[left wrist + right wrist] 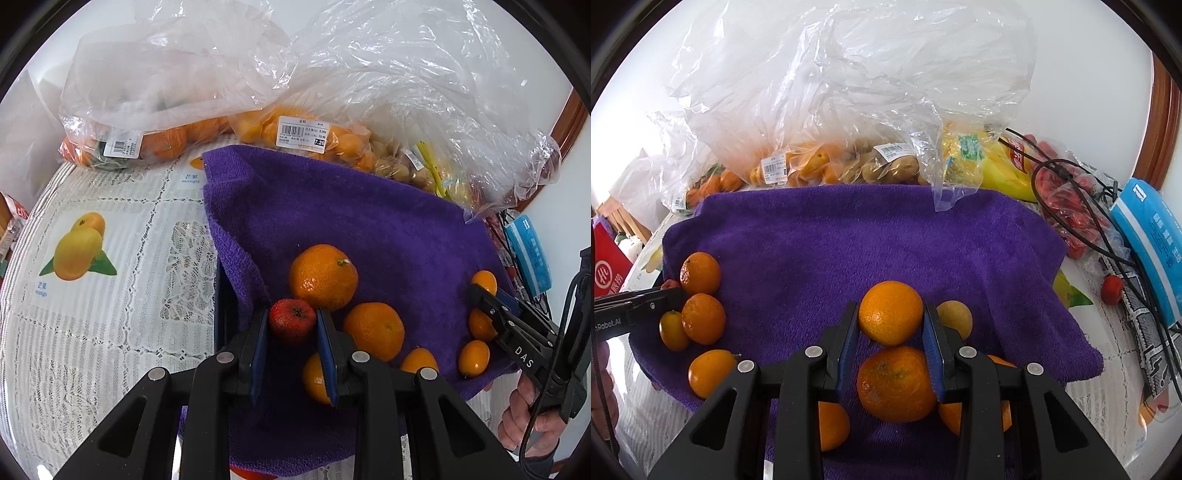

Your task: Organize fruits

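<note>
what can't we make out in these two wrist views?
- Left wrist: orange partly hidden behind the left gripper.
- Right wrist: two oranges blocked by the right gripper.
- Both: bag labels too small to read.
- Right wrist: small red fruit mostly hidden.

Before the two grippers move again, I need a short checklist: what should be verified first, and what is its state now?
1. Left gripper closed on the small red fruit: ok, both pads touch its sides.
2. Right gripper closed on the orange: ok, it sits between the fingers.
3. Held orange free of the orange below: cannot tell, they overlap in the right wrist view.
4. Red fruit free of the large orange behind it: cannot tell, they appear to touch.
5. Purple towel has bare room for placing: ok, its middle is free.
6. Black cable away from the right gripper: ok, it lies far right.
</note>
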A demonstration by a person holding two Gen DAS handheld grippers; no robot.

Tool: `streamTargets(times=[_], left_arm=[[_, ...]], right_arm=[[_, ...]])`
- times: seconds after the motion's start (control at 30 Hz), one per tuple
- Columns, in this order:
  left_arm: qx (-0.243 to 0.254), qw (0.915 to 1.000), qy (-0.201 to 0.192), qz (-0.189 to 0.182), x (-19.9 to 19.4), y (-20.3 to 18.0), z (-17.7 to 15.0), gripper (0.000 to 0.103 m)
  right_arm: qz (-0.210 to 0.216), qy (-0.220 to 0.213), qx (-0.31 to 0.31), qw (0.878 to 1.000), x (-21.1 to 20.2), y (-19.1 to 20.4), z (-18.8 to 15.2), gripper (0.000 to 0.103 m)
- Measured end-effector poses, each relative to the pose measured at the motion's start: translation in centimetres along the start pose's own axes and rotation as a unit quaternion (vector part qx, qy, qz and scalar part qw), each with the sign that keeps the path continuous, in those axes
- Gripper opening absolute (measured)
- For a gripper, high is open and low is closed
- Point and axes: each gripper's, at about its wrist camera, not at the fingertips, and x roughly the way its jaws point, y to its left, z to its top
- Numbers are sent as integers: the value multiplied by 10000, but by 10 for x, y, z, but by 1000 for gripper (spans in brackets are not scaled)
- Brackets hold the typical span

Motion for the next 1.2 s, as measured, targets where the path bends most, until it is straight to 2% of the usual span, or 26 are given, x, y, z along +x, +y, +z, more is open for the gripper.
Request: streamTargets(times=[0.13, 0.27, 0.33, 0.43, 0.53, 0.67, 1.0, 1.2], left_arm=[[34, 10000, 41, 9, -3, -1, 0, 27], [55, 10000, 31, -14, -13, -2, -3, 35], [61, 10000, -2, 14, -20, -4, -4, 40], [70, 10000, -68, -1, -34, -6, -6, 42], [74, 9998, -163, -26, -52, -8, -11, 47], [53, 9997, -236, -39, -75, -13, -21, 51], [161, 9981, -566, -205, -145, -37, -54, 60], [407, 9948, -924, -145, -190, -57, -84, 69]], right_arm=[[-28, -17, 30, 10000, -5, 0, -3, 34], [-44, -19, 88, 9999, -14, 0, -4, 34], [-56, -48, 103, 9999, -21, 1, -4, 36], [-72, -127, 101, 9998, -37, 3, -4, 41], [-100, -244, 111, 9996, -59, 5, -5, 48], [-111, -320, 140, 9993, -89, 10, -9, 51], [-232, -535, 310, 9978, -177, 20, -26, 78], [-359, -597, 425, 9967, -226, 20, -45, 78]])
